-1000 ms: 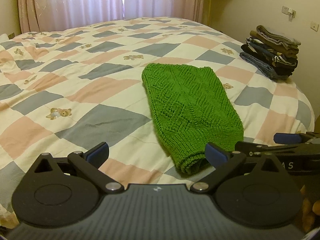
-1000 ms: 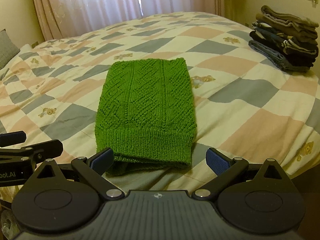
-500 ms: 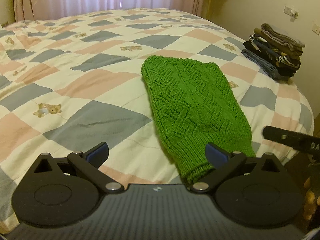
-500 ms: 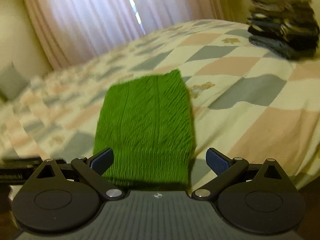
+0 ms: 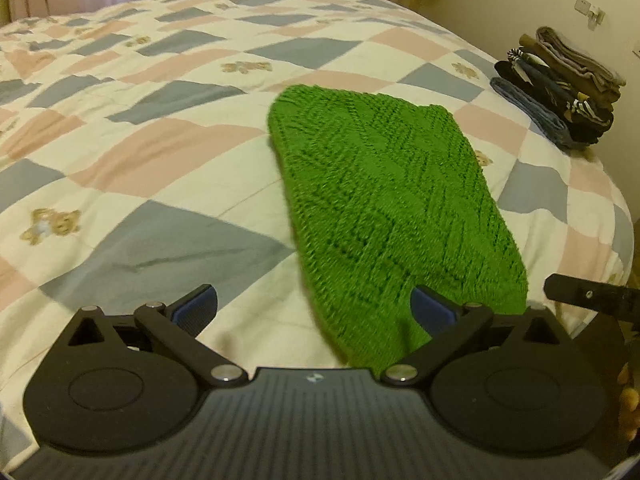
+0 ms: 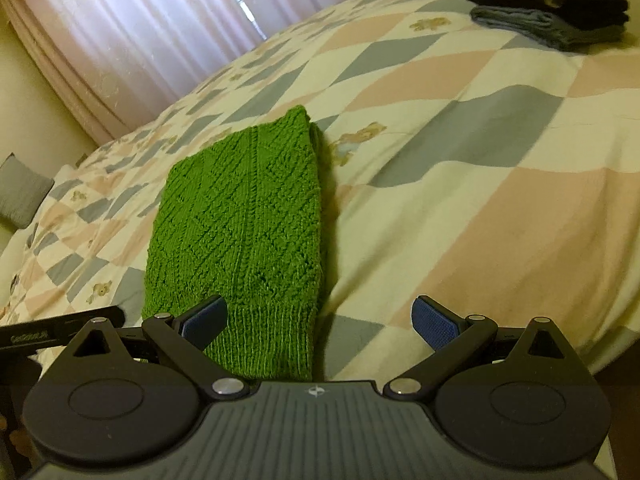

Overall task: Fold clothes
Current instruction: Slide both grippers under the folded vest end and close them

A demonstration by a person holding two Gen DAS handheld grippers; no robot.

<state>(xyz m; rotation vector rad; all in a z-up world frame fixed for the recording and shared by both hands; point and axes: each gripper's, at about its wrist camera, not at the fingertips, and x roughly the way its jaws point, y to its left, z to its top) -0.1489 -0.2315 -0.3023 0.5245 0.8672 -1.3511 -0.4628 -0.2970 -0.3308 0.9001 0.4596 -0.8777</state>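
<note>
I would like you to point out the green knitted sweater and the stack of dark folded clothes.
green knitted sweater (image 6: 240, 216): right wrist view, middle of its patterned top.
stack of dark folded clothes (image 5: 560, 92): left wrist view, middle of the pile's side.

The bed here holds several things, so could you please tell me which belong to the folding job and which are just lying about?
In the job:
green knit sweater
left claw, open
right claw, open
stack of folded clothes

Lying about:
patchwork quilt
grey cushion
pink curtains
</note>
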